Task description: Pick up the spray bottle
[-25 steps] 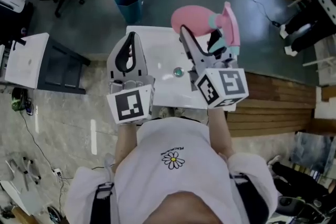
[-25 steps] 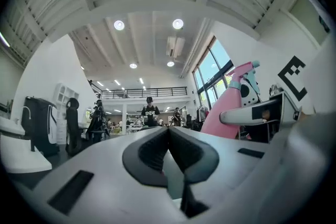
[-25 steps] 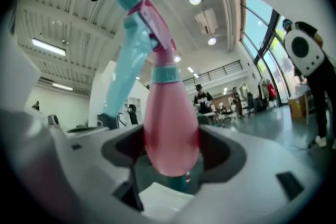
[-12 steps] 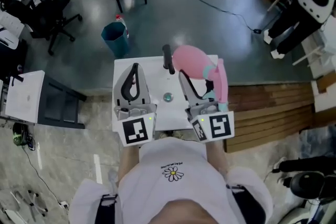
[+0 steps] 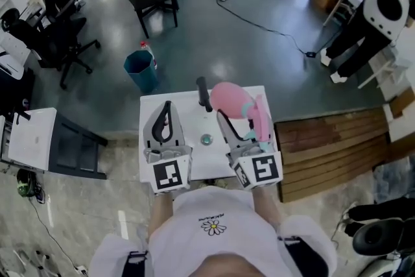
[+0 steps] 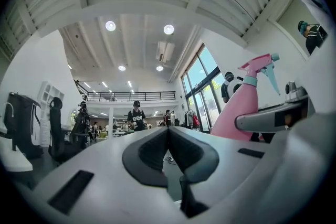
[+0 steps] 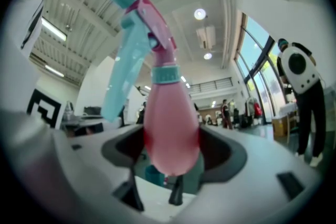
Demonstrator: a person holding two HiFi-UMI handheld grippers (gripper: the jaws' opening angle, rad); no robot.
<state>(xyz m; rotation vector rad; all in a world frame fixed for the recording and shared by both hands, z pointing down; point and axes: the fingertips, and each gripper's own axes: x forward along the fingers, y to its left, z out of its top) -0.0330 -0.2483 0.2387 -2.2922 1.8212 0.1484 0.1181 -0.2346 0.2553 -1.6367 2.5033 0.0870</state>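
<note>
The right tool (image 5: 222, 117) is clamped round the pink spray bottle (image 7: 170, 128), held above the white surface (image 5: 188, 107) with its lower body hidden in the left gripper view, and the left tool (image 6: 168, 134) is closed, empty, alongside.

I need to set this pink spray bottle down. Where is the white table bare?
Bare: the far-left part of the white table, between the left gripper and the black upright object; also the near strip between the grippers, this side of the small round greenish object. Crowded: far right, where the right gripper holds the pink spray bottle.
</note>
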